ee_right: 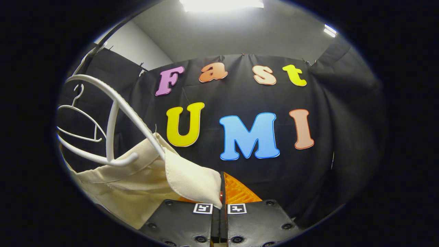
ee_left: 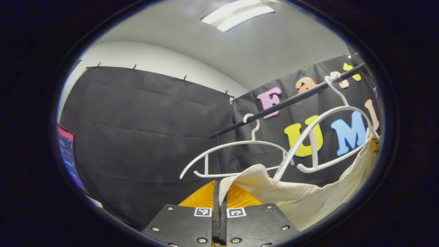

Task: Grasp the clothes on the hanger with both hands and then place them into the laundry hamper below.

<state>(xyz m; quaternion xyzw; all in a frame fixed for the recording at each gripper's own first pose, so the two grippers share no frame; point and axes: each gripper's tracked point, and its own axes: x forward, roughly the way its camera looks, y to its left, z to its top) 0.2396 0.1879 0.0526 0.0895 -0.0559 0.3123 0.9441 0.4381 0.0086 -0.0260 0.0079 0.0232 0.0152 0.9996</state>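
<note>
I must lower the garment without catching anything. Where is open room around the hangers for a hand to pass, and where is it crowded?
Open: left of the empty hanger, before the plain booth wall; also right of the cream garment. Crowded: between both hangers under the rail, where the loaded hanger still holds cloth. Both grippers, left and right, pinch the garment.

Cream garment: lower part cut off by left gripper view's edge, so can't tell type. Right gripper view: garment's bottom cut off too; its corner hides the left finger of the right gripper. Monitor at far left cut by edge, text too small. Rail: both ends out of sight. Near hanger: hook cropped in right gripper view.
</note>
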